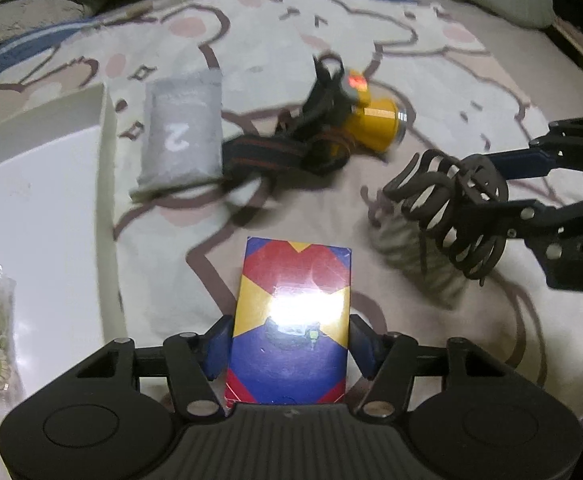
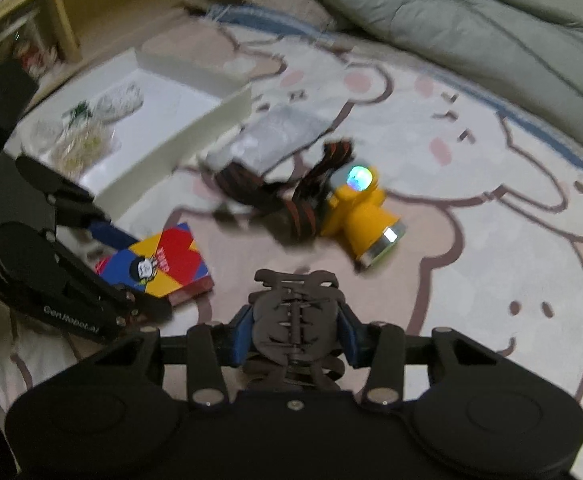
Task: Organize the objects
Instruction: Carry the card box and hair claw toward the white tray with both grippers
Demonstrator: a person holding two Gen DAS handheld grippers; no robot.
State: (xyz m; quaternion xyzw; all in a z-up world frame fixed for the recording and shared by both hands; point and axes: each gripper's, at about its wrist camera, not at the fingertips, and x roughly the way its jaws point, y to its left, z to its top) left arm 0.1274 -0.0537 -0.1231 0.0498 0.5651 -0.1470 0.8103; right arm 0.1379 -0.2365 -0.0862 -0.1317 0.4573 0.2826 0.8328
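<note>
Objects are lying across the patterned bedsheet (image 1: 471,60): a yellow headlamp (image 1: 371,120) with its striped strap beside a grey pouch (image 1: 181,136), which is lying just beside the white box (image 1: 107,152). I am gripping a colourful card box (image 1: 291,320) in my left gripper (image 1: 291,344), its fingers closed against both sides. My right gripper (image 2: 293,334) is clamping a dark hair claw clip (image 2: 295,312), held above the sheet near the headlamp.

I see a cartoon-print bedsheet (image 1: 451,80) carrying a grey pouch (image 1: 181,136), yellow headlamp (image 1: 375,120), white tray (image 1: 43,208) and rumpled quilt (image 2: 471,20)
</note>
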